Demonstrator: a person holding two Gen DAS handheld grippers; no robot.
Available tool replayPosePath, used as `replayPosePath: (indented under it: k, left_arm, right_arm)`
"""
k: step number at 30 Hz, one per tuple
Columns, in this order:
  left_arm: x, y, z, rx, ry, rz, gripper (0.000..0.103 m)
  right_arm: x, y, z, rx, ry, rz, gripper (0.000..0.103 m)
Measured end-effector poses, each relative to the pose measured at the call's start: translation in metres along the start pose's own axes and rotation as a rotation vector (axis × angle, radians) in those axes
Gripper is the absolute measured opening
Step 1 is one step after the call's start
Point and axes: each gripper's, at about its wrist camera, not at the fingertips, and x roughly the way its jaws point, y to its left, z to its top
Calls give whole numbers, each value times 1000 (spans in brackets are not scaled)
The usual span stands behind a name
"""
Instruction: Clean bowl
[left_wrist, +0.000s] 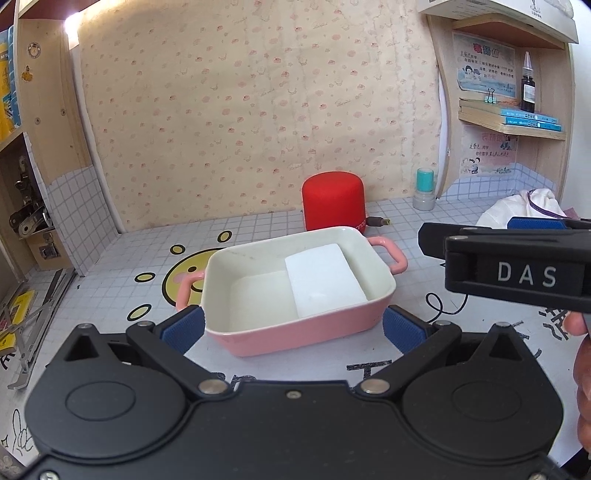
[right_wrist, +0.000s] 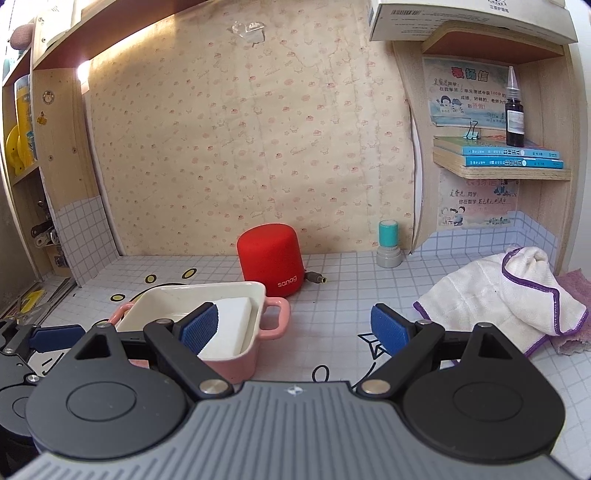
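A pink rectangular bowl (left_wrist: 295, 325) with two loop handles and a white inside sits on the tiled desk. A white sponge block (left_wrist: 323, 280) lies in its right half. My left gripper (left_wrist: 293, 328) is open, its blue pads on either side of the bowl's near wall, not touching it. In the right wrist view the bowl (right_wrist: 236, 363) is at the lower left with the sponge (right_wrist: 231, 332) inside. My right gripper (right_wrist: 295, 328) is open and empty, to the right of the bowl above the desk. It shows in the left wrist view (left_wrist: 517, 273) at the right edge.
A red cylindrical speaker (right_wrist: 271, 264) stands behind the bowl with a cable plug beside it. A teal-capped stamp (right_wrist: 388, 245) stands near the back wall. A white cloth with purple trim (right_wrist: 506, 295) lies on a pink cloth at the right. Shelves flank both sides.
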Motion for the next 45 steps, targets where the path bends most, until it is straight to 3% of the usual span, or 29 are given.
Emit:
replayPosePath:
  k: [45]
  left_arm:
    - [5, -20, 12, 47, -48, -14, 103]
  right_arm:
    - [2, -16, 2, 6, -12, -39, 90]
